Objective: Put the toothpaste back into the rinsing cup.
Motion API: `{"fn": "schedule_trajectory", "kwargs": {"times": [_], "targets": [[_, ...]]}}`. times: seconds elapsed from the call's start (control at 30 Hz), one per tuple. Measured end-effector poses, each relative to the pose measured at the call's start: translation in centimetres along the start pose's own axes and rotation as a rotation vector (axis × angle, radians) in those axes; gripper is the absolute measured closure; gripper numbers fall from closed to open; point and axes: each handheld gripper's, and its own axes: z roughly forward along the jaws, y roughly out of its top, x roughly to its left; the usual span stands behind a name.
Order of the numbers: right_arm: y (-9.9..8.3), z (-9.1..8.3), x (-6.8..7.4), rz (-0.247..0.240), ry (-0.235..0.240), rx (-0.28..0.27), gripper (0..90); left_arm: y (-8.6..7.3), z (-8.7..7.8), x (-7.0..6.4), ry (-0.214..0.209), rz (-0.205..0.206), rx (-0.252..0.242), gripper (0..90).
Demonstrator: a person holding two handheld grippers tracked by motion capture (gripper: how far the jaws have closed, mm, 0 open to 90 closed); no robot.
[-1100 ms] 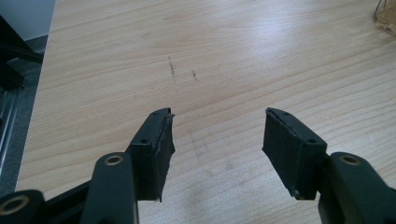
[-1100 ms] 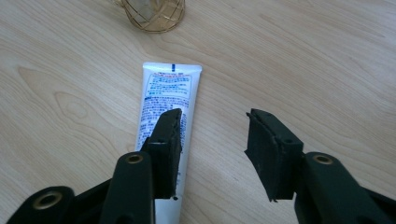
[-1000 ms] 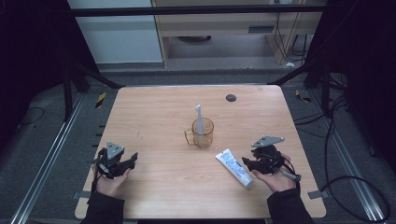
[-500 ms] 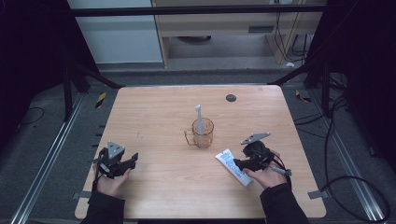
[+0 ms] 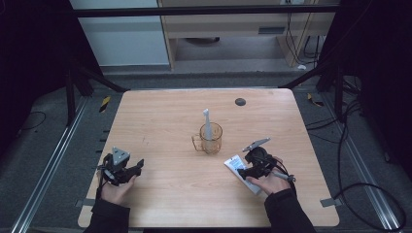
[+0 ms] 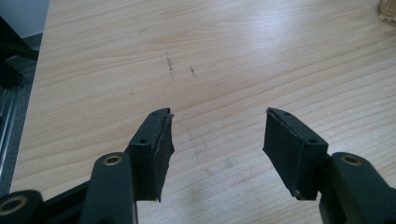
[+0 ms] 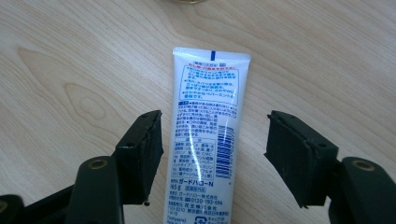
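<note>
At the near right of the wooden table (image 5: pixel 160 116), the right gripper (image 5: pixel 247 171) lies low over a white toothpaste tube (image 7: pixel 205 126), held by a hand (image 5: pixel 272 182) reaching in from the near edge; its jaws stand wide apart, astride the flat-lying tube without touching it; at the near left, the left gripper (image 6: pixel 217 140) rests over bare wood, jaws likewise spread wide and holding nothing; just beyond the tube, an amber glass mug (image 5: pixel 210 141) stands upright with a toothbrush (image 5: pixel 206 121) propped inside it.
</note>
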Motion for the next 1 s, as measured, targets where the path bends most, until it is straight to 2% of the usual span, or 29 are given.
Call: {"fn": "schedule_trajectory", "kwargs": {"times": [0.3, 0.63, 0.93, 1.0], "targets": [[0.3, 1.3, 0.5, -0.011, 0.005, 0.053, 35.0, 0.0, -0.1, 0.0, -0.001, 0.0, -0.006, 41.2], [0.1, 2.5, 0.2, -0.001, 0.007, 0.103, 35.2, 0.0, -0.1, 0.1, -0.001, 0.0, -0.004, 41.2], [-0.3, 3.3, 0.1, 0.01, 0.018, 0.136, 39.7, 0.0, -0.1, 0.1, -0.001, -0.001, -0.003, 41.2], [-0.3, 3.3, 0.0, 0.017, 0.034, 0.142, 41.4, 0.0, -0.1, 0.1, -0.001, -0.001, -0.003, 41.2]]}}
